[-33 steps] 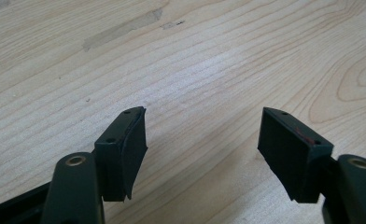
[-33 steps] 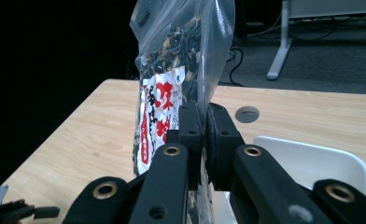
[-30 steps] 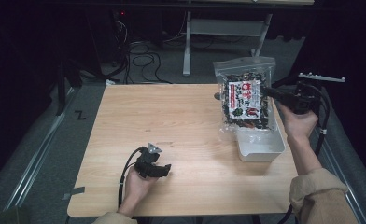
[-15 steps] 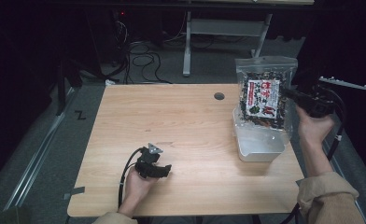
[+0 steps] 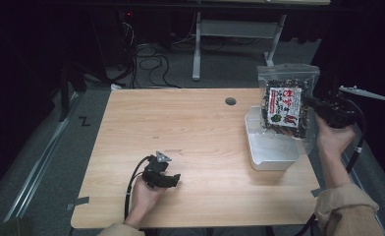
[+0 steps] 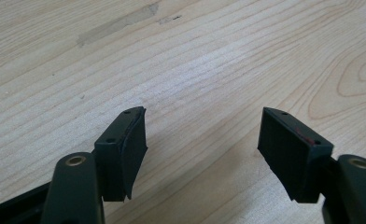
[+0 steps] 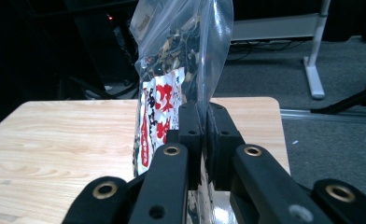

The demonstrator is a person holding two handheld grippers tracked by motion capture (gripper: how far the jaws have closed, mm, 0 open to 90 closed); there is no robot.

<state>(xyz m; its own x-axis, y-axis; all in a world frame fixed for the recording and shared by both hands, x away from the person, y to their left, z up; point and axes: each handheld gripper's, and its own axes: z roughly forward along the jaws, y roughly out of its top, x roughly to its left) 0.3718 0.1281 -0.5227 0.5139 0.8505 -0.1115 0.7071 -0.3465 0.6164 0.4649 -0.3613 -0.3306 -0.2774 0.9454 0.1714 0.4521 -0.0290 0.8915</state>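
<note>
A clear plastic bag of dark dried food (image 5: 285, 101) with a white and red label hangs upright over the right side of the table. My right gripper (image 5: 312, 103) is shut on its right edge, and the right gripper view has the jaws pinching the clear bag (image 7: 181, 70) between them. The bag's lower part hangs above a white rectangular tray (image 5: 271, 147) on the table's right side. My left gripper (image 5: 168, 179) rests near the front edge of the table in a hand. Its jaws (image 6: 202, 149) stand open with bare wood between them.
The wooden table (image 5: 190, 132) has a round cable hole (image 5: 230, 101) near its far edge. Behind the table are a grey desk leg (image 5: 196, 54) and cables on the floor (image 5: 146, 56). Dark floor drops off at both sides.
My right gripper has carried the bag to the right and slightly down, from over the table to above the tray's right part. The left gripper has stayed in place.
</note>
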